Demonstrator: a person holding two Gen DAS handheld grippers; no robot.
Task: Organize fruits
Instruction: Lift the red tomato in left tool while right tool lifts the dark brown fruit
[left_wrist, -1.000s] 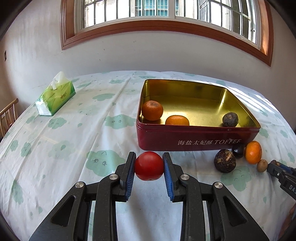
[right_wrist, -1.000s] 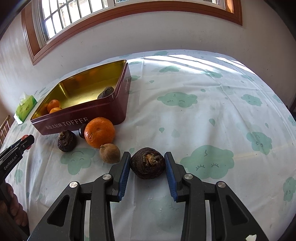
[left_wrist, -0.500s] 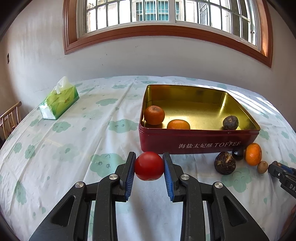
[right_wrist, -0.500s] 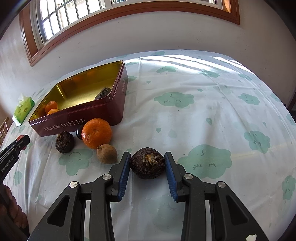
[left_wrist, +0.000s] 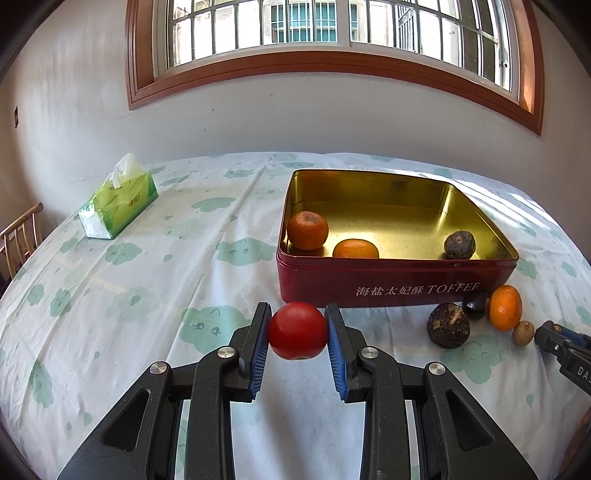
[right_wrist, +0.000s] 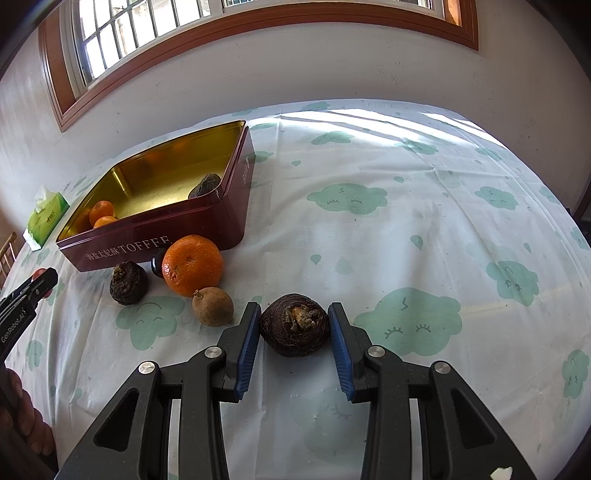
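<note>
My left gripper (left_wrist: 297, 332) is shut on a round red fruit (left_wrist: 297, 326), held just in front of the red toffee tin (left_wrist: 399, 291). The tin holds two oranges (left_wrist: 307, 230) and a dark wrinkled fruit (left_wrist: 459, 244). My right gripper (right_wrist: 294, 326) is shut on a dark brown round fruit (right_wrist: 294, 325) low over the tablecloth; whether the fruit touches the cloth I cannot tell. To the left of that fruit, by the tin's front wall (right_wrist: 155, 251), lie an orange (right_wrist: 192, 264), a small brown fruit (right_wrist: 213, 306) and another dark fruit (right_wrist: 128, 282).
A green tissue pack (left_wrist: 118, 201) lies at the far left of the table. A wooden chair (left_wrist: 20, 236) stands past the left edge. A person's hand (right_wrist: 22, 417) shows at the lower left of the right wrist view. The cloud-print cloth stretches to the right of the tin.
In the left wrist view the tin and table sit slightly lower in the picture. Both grippers keep the same hold on their fruits, and the loose fruits have not moved.
</note>
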